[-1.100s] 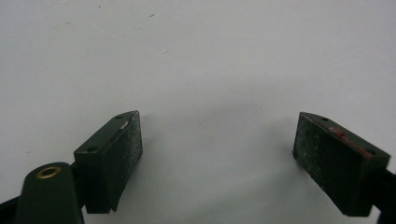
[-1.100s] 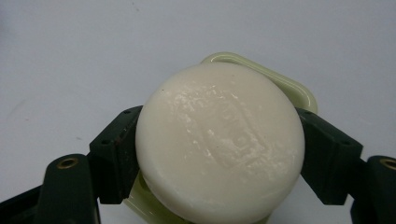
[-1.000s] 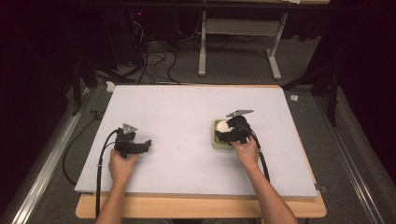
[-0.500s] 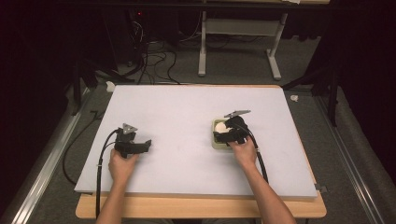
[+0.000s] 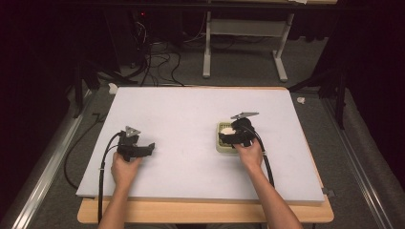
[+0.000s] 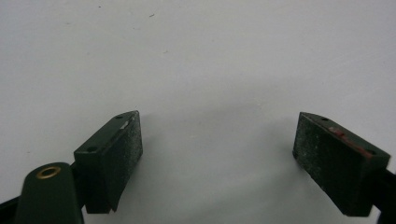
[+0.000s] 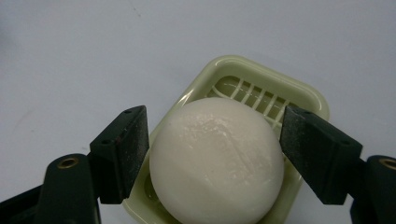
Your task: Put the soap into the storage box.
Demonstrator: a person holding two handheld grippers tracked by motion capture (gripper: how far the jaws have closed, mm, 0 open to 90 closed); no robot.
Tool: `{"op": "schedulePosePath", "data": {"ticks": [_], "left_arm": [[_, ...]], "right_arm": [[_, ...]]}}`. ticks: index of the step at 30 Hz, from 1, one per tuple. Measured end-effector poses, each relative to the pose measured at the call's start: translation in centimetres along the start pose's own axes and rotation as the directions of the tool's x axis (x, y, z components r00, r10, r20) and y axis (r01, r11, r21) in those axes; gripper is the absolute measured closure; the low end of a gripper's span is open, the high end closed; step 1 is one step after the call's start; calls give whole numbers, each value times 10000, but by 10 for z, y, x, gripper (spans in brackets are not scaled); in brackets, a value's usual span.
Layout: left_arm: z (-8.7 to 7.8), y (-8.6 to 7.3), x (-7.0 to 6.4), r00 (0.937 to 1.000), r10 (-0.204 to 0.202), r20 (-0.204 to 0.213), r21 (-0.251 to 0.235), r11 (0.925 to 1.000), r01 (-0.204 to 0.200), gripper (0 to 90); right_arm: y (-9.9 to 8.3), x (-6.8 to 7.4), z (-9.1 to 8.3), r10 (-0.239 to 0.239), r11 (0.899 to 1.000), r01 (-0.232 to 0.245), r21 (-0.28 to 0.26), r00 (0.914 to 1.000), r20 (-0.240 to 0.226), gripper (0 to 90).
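a round white soap-like ball [image 7: 217,161] sits in a pale green slotted plastic dish [image 7: 299,93] on the white table [image 5: 181,114], the right gripper [image 7: 214,154] open around it, not yet squeezing, while the left gripper [image 6: 217,149] rests wide open, empty, well apart.

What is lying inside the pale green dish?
A white rounded bar of soap sits in the pale green dish, between the right tongs. Slats show behind it; the floor under it is covered.
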State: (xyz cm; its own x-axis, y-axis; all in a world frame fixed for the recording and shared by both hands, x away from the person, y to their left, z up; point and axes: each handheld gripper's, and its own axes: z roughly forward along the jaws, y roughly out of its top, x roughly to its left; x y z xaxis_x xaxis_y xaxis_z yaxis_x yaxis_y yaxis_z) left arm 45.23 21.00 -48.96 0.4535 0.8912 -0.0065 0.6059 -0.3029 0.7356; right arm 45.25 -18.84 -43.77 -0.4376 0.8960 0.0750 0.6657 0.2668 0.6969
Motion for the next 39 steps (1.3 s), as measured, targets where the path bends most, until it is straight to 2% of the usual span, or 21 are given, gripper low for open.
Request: {"op": "schedulePosePath", "data": {"ticks": [6, 19, 39], "left_arm": [[0, 0, 0, 10000, -1, 0, -2, 10000, 1, 163], [0, 0, 0, 10000, 2, -2, -2, 10000, -2, 162], [0, 0, 0, 10000, 2, 1, -3, 10000, -2, 163]], "right_arm": [[-1, 0, -4, -97, 9999, 98, -49, 9999, 49, 247], [-1, -5, -25, -28, 9976, 33, -691, 10000, 73, 250], [-6, -14, -42, 70, 9951, -45, -985, 9997, 247, 254]]}}
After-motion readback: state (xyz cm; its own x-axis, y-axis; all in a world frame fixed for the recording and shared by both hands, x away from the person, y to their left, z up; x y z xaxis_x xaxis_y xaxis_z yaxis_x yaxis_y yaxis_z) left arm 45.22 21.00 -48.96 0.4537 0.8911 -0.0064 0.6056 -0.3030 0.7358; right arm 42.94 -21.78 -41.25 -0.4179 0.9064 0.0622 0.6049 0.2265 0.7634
